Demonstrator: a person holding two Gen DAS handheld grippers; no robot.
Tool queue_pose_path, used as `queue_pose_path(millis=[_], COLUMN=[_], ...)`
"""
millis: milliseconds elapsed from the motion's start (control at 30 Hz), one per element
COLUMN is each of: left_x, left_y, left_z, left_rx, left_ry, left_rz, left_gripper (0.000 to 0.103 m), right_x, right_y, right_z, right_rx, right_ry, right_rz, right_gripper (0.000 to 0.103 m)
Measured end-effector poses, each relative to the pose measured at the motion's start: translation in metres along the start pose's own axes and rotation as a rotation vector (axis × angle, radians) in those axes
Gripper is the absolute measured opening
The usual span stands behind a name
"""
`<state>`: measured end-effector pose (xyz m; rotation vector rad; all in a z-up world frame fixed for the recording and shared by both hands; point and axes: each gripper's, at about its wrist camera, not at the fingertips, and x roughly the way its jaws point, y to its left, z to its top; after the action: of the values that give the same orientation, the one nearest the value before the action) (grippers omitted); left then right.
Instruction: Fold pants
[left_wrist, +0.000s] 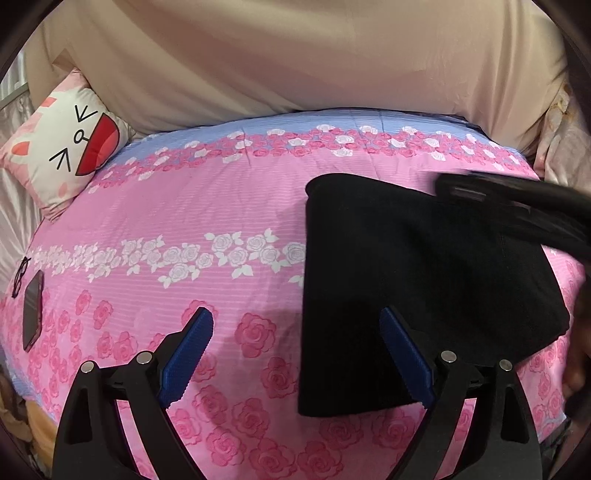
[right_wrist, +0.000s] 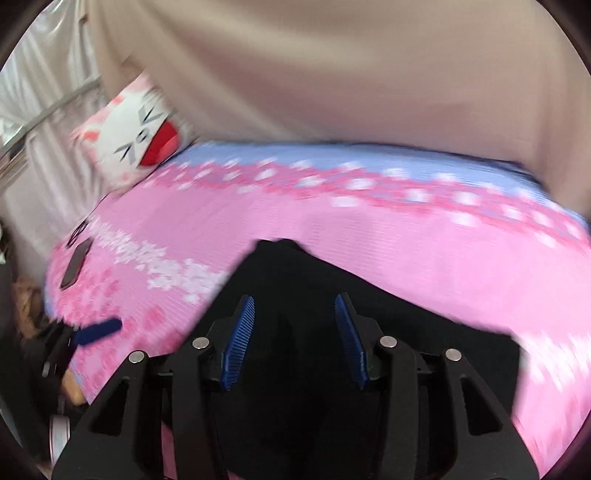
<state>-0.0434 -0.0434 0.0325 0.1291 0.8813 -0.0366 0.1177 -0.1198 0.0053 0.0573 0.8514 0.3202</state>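
The black pants (left_wrist: 413, 280) lie folded into a compact rectangle on the pink rose-patterned bedspread (left_wrist: 207, 206), at the right of the left wrist view. My left gripper (left_wrist: 295, 336) is open and empty, hovering over the folded pants' near left edge. My right gripper (right_wrist: 293, 317) is open and empty above the pants (right_wrist: 369, 317); its view is motion-blurred. The right gripper also shows as a blurred black shape in the left wrist view (left_wrist: 517, 206), over the pants' far right side. The left gripper's blue fingertip (right_wrist: 98, 330) shows at the left of the right wrist view.
A cat-face cushion (left_wrist: 66, 147) leans at the bed's far left against a beige headboard (left_wrist: 314, 62). A phone (left_wrist: 32, 310) and glasses (left_wrist: 20, 277) lie near the bed's left edge. Pale curtains hang at the left.
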Motion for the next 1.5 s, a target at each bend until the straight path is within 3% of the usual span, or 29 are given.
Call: queue_pose_path(millis=[133, 267, 367, 500, 600, 667, 767, 867, 967, 1100, 1267, 1300, 1433, 1500], left_x=[-0.001, 0.006, 0.009, 0.006, 0.0, 0.001, 0.008, 0.01, 0.007, 0.0, 0.001, 0.002, 0.001, -0.003], left_y=[0.009, 0.017, 0.018, 0.018, 0.019, 0.018, 0.01, -0.002, -0.008, -0.015, -0.021, -0.023, -0.027, -0.027], left_z=[-0.006, -0.013, -0.012, -0.009, -0.01, -0.011, -0.011, -0.008, -0.005, -0.008, -0.014, -0.014, -0.015, -0.014], left_rx=[-0.002, -0.016, -0.024, -0.005, -0.001, -0.002, 0.01, 0.029, 0.038, 0.036, 0.037, 0.037, 0.039, 0.04], left_ry=[0.011, 0.04, 0.044, 0.033, 0.018, 0.024, 0.04, 0.039, 0.029, 0.026, 0.044, 0.05, 0.054, 0.047], left_rz=[0.017, 0.019, 0.004, -0.006, -0.018, -0.028, -0.045, -0.047, -0.046, -0.042, -0.02, -0.017, -0.007, 0.006], left_gripper=[0.09, 0.09, 0.09, 0.09, 0.09, 0.09, 0.09, 0.09, 0.09, 0.09, 0.09, 0.09, 0.09, 0.09], right_x=[0.084, 0.133, 0.138, 0.075, 0.014, -0.012, -0.026, -0.055, -0.084, -0.092, -0.083, -0.081, -0.083, -0.1], right_y=[0.027, 0.038, 0.053, 0.029, -0.007, -0.037, -0.077, -0.094, -0.085, -0.093, -0.102, -0.1, -0.088, -0.085], right_z=[0.025, 0.027, 0.028, 0.029, 0.003, -0.027, -0.084, -0.104, -0.105, -0.124, -0.142, -0.145, -0.141, -0.134], right_rx=[-0.075, -0.138, -0.213, -0.066, 0.021, 0.094, 0.161, 0.265, 0.257, 0.276, 0.334, 0.331, 0.266, 0.27], right_ry=[0.155, 0.196, 0.189, 0.057, -0.016, 0.007, 0.104, 0.038, -0.019, 0.021, 0.024, 0.021, 0.001, -0.042], right_rz=[0.079, -0.001, -0.084, 0.03, -0.036, -0.094, -0.264, -0.242, -0.257, -0.248, -0.138, -0.139, -0.153, -0.145], right_gripper=[0.047, 0.057, 0.059, 0.056, 0.056, 0.057, 0.055, 0.055, 0.057, 0.057, 0.056, 0.053, 0.017, 0.014])
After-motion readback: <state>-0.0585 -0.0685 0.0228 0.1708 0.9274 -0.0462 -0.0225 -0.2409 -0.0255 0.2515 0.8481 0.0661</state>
